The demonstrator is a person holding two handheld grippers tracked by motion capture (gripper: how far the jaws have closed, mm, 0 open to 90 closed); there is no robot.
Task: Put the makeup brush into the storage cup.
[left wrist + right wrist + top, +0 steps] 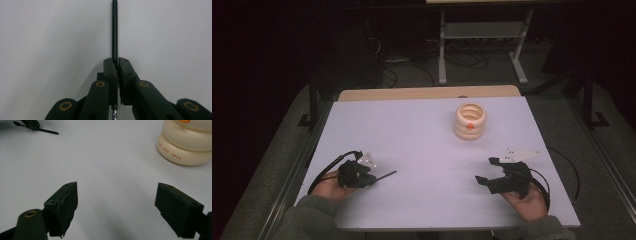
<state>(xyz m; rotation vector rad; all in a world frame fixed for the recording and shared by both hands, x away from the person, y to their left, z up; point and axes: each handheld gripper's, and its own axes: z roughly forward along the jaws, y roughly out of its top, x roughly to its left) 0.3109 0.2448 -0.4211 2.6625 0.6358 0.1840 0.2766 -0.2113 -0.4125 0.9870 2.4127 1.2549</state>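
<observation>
Left gripper near the table's near-left edge, jaws clamped on a thin black rod; rod pinched close to one end, long part projecting straight out past the jaw tips, low over the table, short tail with a bright tip showing behind the pads in the left gripper view. Likely light, stiff and smooth: prone to swivelling or slipping in a two-point pinch, so best gripped square across the pads, nearer the middle if steadier control is needed. Right gripper at near right, jaws spread wide, nothing between them, resting low on the surface. Rod pointing toward table centre in the high view. Farther back, right of centre, a cream ringed holder, upright, hollow top, orange mark on the side, well apart from both grippers. Beyond the table, floor cables and a frame's legs in dim light.
</observation>
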